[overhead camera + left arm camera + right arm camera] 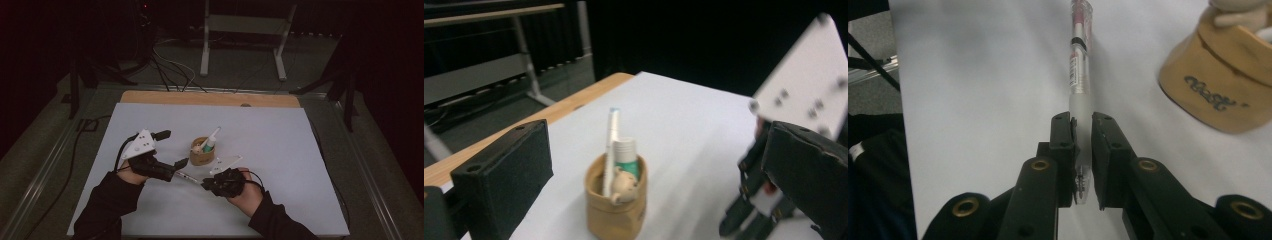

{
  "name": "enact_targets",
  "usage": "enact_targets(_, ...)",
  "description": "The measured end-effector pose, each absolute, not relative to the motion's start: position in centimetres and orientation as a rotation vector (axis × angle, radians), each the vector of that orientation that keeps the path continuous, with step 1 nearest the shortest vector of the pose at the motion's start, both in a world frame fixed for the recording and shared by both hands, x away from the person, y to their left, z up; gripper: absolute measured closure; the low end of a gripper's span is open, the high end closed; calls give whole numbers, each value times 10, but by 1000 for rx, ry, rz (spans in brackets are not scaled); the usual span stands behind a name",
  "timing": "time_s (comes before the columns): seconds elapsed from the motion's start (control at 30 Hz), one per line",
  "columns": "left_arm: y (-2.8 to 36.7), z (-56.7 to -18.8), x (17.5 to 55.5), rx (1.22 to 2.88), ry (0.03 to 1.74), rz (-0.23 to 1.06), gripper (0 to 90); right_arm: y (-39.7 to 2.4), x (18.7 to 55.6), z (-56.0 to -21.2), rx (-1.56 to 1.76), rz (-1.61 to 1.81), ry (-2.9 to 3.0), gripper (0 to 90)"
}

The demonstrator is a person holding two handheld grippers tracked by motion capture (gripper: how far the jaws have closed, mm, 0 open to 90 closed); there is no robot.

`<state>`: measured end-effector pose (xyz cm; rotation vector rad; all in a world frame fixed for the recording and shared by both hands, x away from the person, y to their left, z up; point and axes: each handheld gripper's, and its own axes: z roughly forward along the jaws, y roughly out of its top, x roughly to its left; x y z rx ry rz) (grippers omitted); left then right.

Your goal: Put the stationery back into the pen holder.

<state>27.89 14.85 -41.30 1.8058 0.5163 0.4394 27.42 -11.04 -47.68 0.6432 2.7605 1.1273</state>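
High view: the right gripper (206, 184) holds a pen (189, 177) near the table's (280, 150) middle, beside the cup (202, 152). Left gripper view: the left gripper's (654, 195) jaws stand wide open, empty, either side of the cup (616, 210). Right gripper view: the jaws (1082, 125) clamp the pen's (1080, 65) frosted grip; the barrel points ahead.

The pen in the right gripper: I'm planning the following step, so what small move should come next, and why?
Probably carry the pen toward the tan cup and tip it upright. The right gripper is shut on the pen's grip end, and the cup already holds a tube upright.
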Motion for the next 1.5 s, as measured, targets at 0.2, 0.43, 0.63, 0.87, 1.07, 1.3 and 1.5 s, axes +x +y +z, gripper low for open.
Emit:
enact_targets(0.2, 137, -421, 271, 1882, 404, 415, 6, -122, 273, -473, 638, 1117, 2771, 808)
enact_targets(0.43, 128, -435, 260, 2007, 323, 410, 6, -127, 273, -471, 639, 1128, 2784, 808)
enact_targets(0.63, 124, -447, 254, 2091, 258, 408, 7, -125, 275, -470, 630, 1133, 2791, 808)
enact_targets(0.87, 121, -458, 247, 2193, 186, 461, 15, -124, 277, -467, 634, 1142, 2794, 808)
enact_targets(1.07, 116, -465, 239, 2276, 90, 621, 76, -122, 278, -466, 639, 1150, 2802, 807)
enact_targets(1.3, 111, -473, 233, 2343, -10, 796, 170, -119, 279, -466, 633, 1137, 2818, 808)
enact_targets(1.5, 106, -481, 229, 2460, -131, 944, 256, -117, 280, -464, 637, 1142, 2820, 808)
